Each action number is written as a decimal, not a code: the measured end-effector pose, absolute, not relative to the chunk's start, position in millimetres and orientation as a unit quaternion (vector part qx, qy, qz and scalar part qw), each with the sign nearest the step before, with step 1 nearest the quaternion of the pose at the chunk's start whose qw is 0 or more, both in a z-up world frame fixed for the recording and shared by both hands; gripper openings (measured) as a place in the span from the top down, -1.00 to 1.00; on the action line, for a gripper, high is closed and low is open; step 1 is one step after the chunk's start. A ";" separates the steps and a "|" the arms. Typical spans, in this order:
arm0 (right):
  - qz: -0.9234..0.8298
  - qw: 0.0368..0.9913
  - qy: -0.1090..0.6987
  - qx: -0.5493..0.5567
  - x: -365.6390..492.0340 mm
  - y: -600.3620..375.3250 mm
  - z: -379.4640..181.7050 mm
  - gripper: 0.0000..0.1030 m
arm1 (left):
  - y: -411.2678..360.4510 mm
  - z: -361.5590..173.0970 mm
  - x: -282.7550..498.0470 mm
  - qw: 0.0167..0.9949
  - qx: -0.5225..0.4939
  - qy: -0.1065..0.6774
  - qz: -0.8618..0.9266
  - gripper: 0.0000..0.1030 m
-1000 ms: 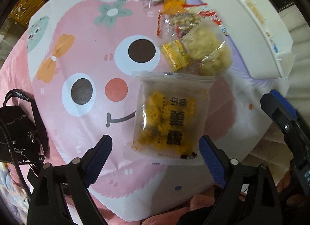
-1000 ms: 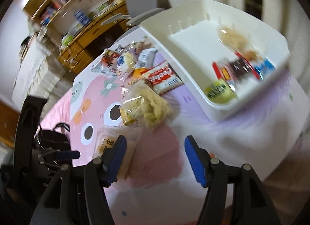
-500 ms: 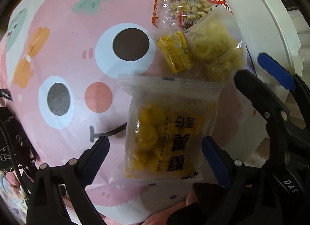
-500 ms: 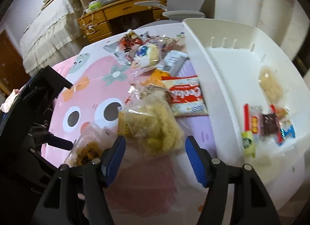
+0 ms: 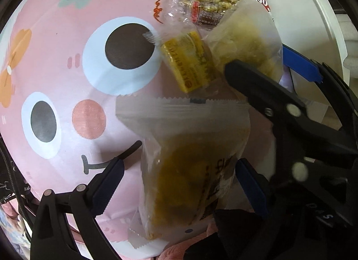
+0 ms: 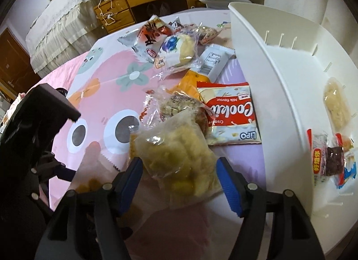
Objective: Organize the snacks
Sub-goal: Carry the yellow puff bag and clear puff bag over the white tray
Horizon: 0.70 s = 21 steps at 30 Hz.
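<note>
Hand-held grippers, left (image 5: 179, 179) and right (image 6: 179, 177), both spread, each straddling a snack bag.

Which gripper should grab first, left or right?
Either, each on its own bag. Left gripper is open around the yellow snack packet; right gripper is open around the pale puffed-snack bag, nearer the white bin.

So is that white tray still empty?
No, the white tray already holds several wrapped snacks, including a pale puffed snack and a few small red-wrapped packets.
</note>
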State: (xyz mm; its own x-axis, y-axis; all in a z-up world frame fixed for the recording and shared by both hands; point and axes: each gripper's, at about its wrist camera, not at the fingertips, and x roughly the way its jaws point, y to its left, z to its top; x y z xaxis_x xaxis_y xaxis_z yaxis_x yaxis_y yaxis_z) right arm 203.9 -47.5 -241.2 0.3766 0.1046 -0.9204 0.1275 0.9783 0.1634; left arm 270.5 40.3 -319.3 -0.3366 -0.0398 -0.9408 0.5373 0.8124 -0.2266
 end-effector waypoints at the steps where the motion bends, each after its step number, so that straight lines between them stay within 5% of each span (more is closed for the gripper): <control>1: -0.007 0.821 0.561 0.103 205.3 -47.4 -243.7 -0.36 | 38.4 -320.6 270.7 0.553 0.163 0.774 -0.262 -0.93; 6: -0.006 0.817 0.568 0.104 209.7 -46.8 -249.1 -0.42 | 34.2 -322.1 273.2 0.556 0.158 0.775 -0.257 -0.89; 11: -0.011 0.804 0.584 0.110 215.0 -48.9 -258.7 -0.41 | 26.4 -317.0 268.6 0.564 0.144 0.769 -0.264 -0.56; 21: -0.015 0.799 0.590 0.115 211.0 -48.5 -255.0 -0.06 | 24.6 -303.2 261.6 0.584 0.124 0.757 -0.266 -0.18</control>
